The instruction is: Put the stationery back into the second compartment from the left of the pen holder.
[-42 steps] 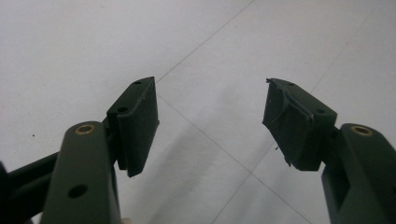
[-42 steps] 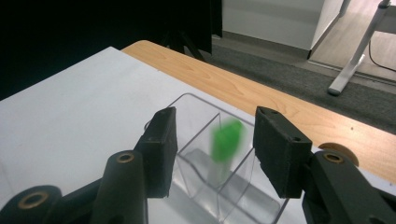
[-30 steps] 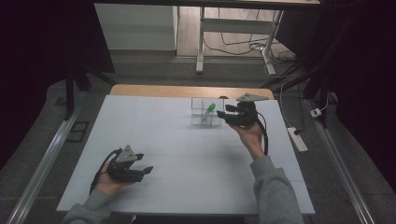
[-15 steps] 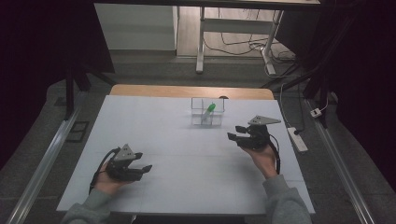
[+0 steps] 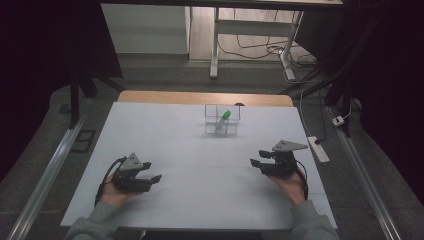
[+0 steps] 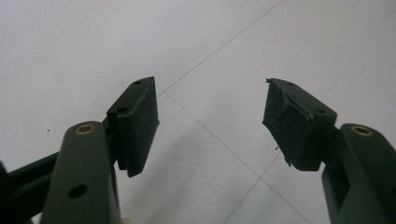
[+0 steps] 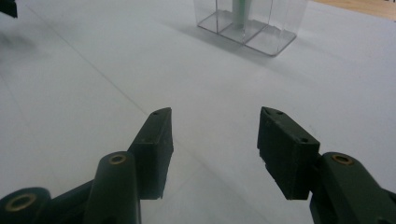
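Leaning green pen (image 5: 224, 116) tops clear organiser (image 5: 221, 121) (high view)

Overhead forward-down view; two close jaw-mounted views over shared table (image 5: 200, 150).

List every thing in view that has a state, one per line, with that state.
Left tool: jaws open, nothing between them, low over the white table.
Right tool: jaws open, empty, aimed toward the organizer.
Clear organizer: upright near the table's far edge, untouched.
Green pen: standing tilted in one compartment of the organizer.
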Motion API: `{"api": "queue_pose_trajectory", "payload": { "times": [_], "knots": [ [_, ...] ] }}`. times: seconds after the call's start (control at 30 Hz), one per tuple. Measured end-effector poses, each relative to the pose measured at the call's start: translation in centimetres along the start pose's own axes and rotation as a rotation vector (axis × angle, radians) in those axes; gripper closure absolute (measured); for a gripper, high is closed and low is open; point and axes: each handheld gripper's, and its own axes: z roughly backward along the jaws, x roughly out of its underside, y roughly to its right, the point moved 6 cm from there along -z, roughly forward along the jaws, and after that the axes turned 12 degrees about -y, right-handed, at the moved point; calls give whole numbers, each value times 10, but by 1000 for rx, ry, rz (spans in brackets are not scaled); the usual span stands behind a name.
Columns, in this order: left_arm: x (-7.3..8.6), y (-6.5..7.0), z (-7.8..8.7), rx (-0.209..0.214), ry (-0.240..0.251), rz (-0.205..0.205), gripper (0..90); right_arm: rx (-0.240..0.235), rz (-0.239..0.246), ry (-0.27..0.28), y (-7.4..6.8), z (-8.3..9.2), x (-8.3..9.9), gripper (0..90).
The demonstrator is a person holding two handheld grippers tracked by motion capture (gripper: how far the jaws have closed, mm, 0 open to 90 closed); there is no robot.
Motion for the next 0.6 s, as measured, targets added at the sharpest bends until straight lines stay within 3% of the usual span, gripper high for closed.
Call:
{"api": "queue_pose_trajectory", "payload": {
  "times": [0.27, 0.6],
  "knots": [
    [-1, 0, -1, -2, -1, -2, 349, 8, 19, -21, -4, 9, 20, 438],
    [-1, -1, -2, -2, -1, -1, 349, 19, 33, -29, -5, 10, 30, 434]
  ]
}}
